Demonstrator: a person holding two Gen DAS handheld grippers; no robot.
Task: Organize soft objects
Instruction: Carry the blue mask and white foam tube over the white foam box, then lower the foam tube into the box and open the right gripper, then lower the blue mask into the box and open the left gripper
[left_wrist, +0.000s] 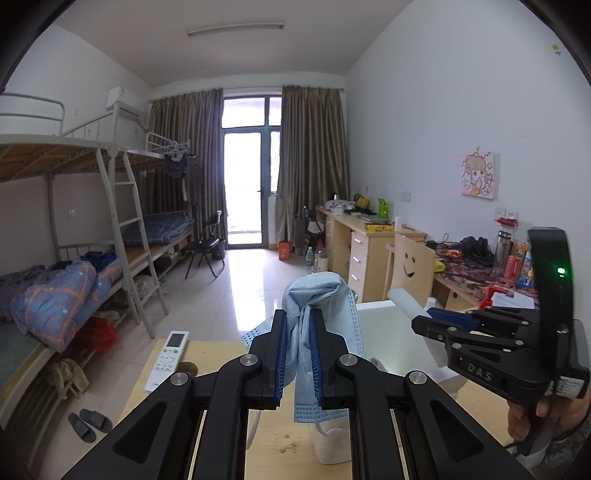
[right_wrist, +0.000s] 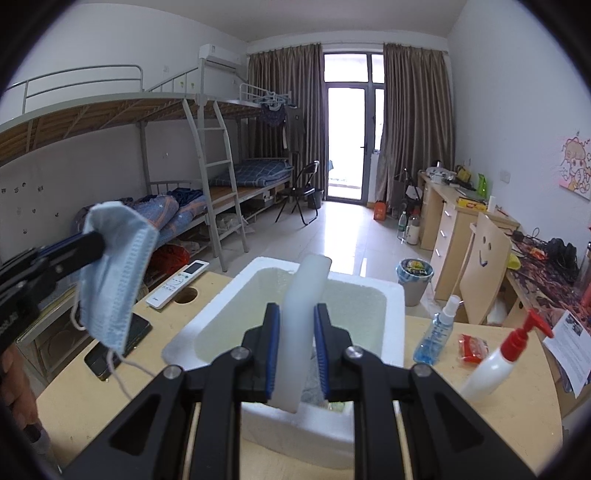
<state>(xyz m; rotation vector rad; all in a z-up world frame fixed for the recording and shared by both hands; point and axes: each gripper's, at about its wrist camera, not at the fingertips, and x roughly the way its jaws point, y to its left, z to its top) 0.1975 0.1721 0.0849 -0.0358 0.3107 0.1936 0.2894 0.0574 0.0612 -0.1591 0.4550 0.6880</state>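
My left gripper (left_wrist: 298, 325) is shut on a light blue face mask (left_wrist: 325, 295) and holds it in the air above the wooden table; in the right wrist view the mask (right_wrist: 114, 273) hangs at the left from the left gripper (right_wrist: 96, 240). My right gripper (right_wrist: 297, 321) is shut on a white foam strip (right_wrist: 301, 314) and holds it upright over the white foam box (right_wrist: 391, 291). In the left wrist view the right gripper (left_wrist: 424, 321) is at the right with the strip (left_wrist: 404, 301).
On the table (right_wrist: 166, 354): a white remote (right_wrist: 177, 282), a black phone (right_wrist: 118, 347), a blue spray bottle (right_wrist: 436, 332), a red packet (right_wrist: 472, 349), a white pump bottle with red top (right_wrist: 498, 362). Bunk beds stand left, desks right.
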